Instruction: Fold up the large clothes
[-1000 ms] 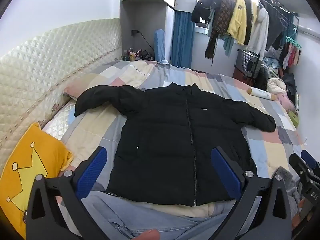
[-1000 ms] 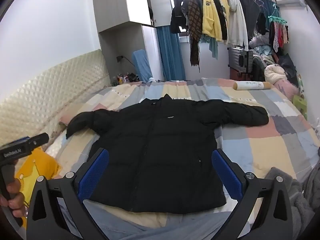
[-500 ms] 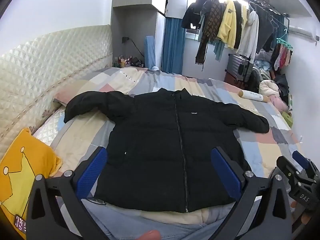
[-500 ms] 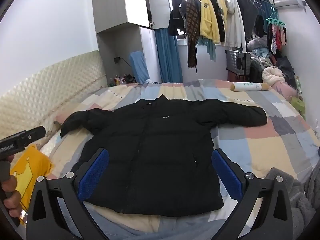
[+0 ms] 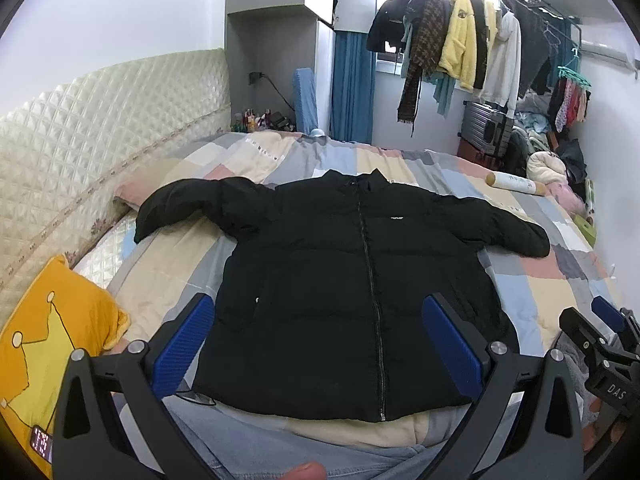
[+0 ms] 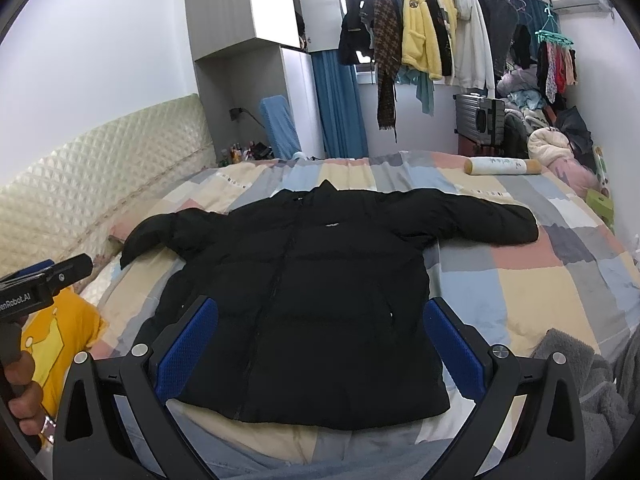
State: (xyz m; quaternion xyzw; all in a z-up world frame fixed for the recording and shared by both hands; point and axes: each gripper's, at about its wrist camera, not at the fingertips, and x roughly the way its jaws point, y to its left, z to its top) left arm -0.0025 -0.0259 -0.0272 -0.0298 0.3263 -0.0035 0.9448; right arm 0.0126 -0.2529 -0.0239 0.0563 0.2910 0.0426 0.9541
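On the far left we see a yellow pillow [image 5: 48, 340] with a crown drawn on it, lying by the padded headboard [image 5: 100, 128]. Next to it our left gripper [image 5: 316, 344] hangs above the near edge of the bed [image 5: 560, 272]. Its two blue pads [image 5: 184, 344] are spread wide apart and hold nothing.

In the middle lies the big black jacket [image 5: 340, 280]. It is flat on the checked bed cover, zipped up, front side up, with its collar pointing away from us. One sleeve reaches left toward the headboard and the other reaches right. The bottom hem is close to us, just past the gripper pads.

Our right gripper [image 6: 320, 344] also hangs over the near hem of the jacket [image 6: 312, 300]. Its blue pads [image 6: 452, 340] are spread wide too, with nothing between them.

Farther right, a rolled paper tube [image 6: 504, 166] lies on the bed's far side. Behind it, hanging clothes [image 6: 420, 40] fill a rail by the window.
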